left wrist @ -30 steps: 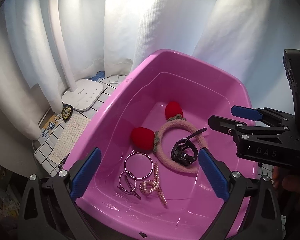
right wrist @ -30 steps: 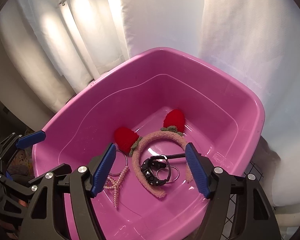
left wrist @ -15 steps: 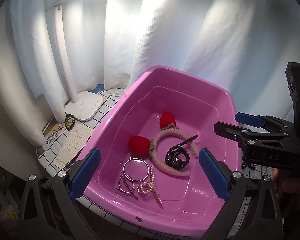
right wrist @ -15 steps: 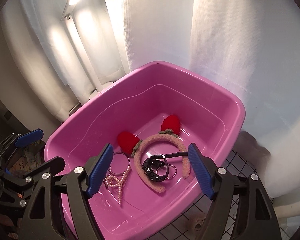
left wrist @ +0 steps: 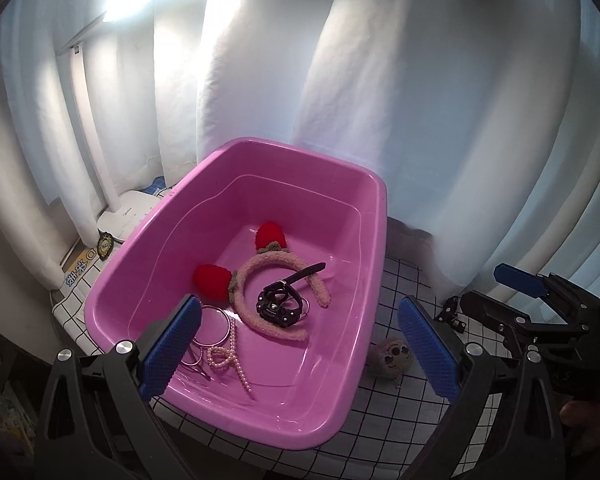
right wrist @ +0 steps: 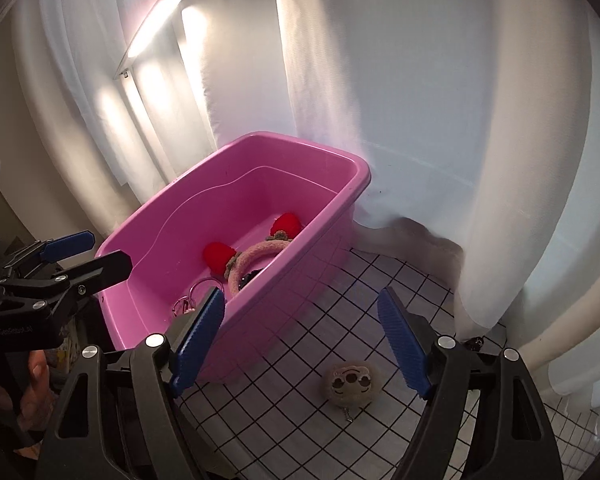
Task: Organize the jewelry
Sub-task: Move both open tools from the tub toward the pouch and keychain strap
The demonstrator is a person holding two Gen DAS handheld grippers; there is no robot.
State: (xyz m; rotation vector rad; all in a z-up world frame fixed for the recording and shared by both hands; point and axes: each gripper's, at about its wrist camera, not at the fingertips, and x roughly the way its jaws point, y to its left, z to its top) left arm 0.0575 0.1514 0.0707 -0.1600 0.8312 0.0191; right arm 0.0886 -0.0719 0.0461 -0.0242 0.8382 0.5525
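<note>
A pink plastic tub stands on a grid-patterned cloth. In it lie a pink fuzzy headband with red strawberries, a black watch, metal rings and a pearl clip. A fuzzy beige face charm lies on the cloth right of the tub. My left gripper is open and empty above the tub's near side. My right gripper is open and empty, above the cloth between tub and charm.
White curtains hang close behind the tub. A white desk lamp stands at the left, with papers and a badge beside it. A small dark object lies near the curtain at the right.
Both grippers have pulled back and up from the tub, so it looks smaller. The right gripper has swung right over the cloth, bringing the beige charm into view. Both stay open.
</note>
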